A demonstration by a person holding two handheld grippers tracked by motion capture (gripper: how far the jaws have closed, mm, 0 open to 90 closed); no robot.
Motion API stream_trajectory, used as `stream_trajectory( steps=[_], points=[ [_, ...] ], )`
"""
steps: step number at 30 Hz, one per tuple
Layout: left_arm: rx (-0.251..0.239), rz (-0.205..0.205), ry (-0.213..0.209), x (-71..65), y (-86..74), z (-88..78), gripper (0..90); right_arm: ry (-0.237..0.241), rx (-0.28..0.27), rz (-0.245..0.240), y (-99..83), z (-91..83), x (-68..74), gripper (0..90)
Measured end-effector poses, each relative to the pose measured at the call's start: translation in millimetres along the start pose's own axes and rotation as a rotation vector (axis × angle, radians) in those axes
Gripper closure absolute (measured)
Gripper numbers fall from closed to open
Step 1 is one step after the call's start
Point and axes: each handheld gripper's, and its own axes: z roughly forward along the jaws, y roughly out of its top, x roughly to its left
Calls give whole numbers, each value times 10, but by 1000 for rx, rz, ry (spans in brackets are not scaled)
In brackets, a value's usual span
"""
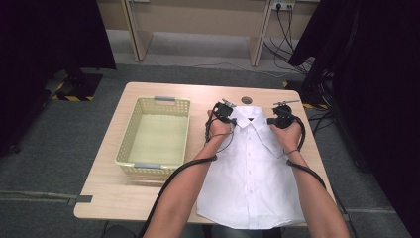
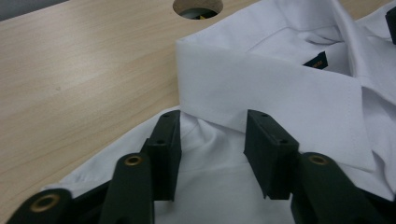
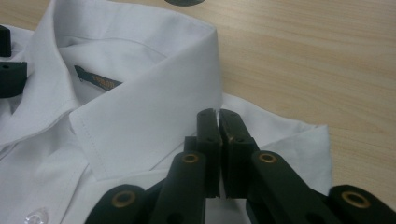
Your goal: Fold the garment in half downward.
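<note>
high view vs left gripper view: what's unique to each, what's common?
High view alone: the yellow basket left of the shirt, both forearms, the right gripper at the shirt's shoulder, the shirt's button row and hem. Left gripper view alone: the left gripper with jaws apart over the shoulder fabric, not pinching it, and the dark neck label up close. Shared: the white shirt, its collar, the wooden table and its round hole.
</note>
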Motion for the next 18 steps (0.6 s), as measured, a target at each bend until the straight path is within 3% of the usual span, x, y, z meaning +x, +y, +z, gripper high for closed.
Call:
stream_trajectory(
  steps=[4, 9, 12, 14, 15, 18],
  points=[
    [36, -6, 20, -3, -9, 43, 402, -3, 0, -3, 2, 36, -6, 731],
    [37, -37, 13, 27, -8, 62, 362, -14, 22, -20, -5, 106, -8, 613],
    [33, -41, 6, 52, -7, 50, 449, -12, 31, -27, -25, 149, -6, 621],
    [33, -45, 16, 61, -6, 45, 553, -5, 25, -34, -28, 151, 9, 712],
    [29, -43, 19, 56, -7, 45, 553, -5, 25, -34, -28, 151, 9, 712],
    [23, 3, 15, -16, 0, 48, 722, -8, 9, -37, -47, 153, 23, 796]
  ],
)
